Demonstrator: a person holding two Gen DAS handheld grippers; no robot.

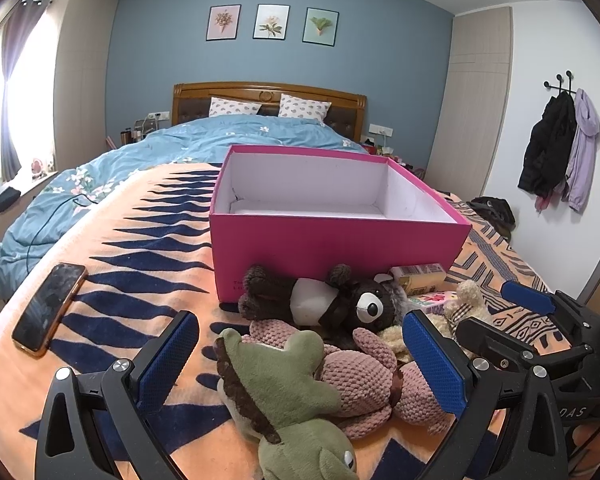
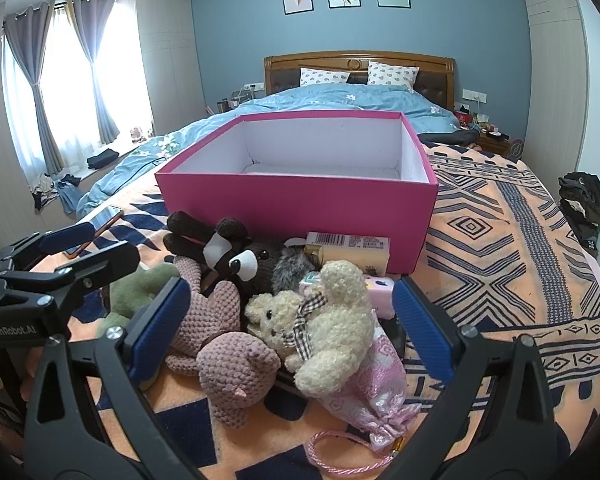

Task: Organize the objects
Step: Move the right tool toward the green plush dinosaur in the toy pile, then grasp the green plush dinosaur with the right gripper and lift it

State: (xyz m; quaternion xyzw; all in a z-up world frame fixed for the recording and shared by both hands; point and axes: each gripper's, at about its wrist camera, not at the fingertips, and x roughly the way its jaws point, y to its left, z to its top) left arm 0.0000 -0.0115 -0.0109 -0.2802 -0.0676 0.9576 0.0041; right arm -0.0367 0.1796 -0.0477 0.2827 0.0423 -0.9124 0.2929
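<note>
A pink box [image 1: 340,248] [image 2: 300,200] with a white inside stands open on the orange patterned blanket. In front of it lies a heap of toys. My left gripper [image 1: 300,360] is open, straddling a green plush [image 1: 284,384] [image 2: 140,288] and a pink knitted plush [image 1: 364,372] [image 2: 228,364], just short of a dark raccoon plush [image 1: 328,300] [image 2: 228,252]. My right gripper [image 2: 290,326] is open around a cream teddy bear [image 2: 328,320] that lies on a pink drawstring bag [image 2: 376,388]. A yellow carton [image 2: 348,250] [image 1: 418,276] rests against the box.
A phone [image 1: 48,308] [image 2: 100,220] lies on the blanket to the left. A small pink packet [image 2: 378,290] sits by the carton. Behind the box is a blue duvet [image 1: 180,152]. Dark clothes [image 2: 582,204] lie at the bed's right edge.
</note>
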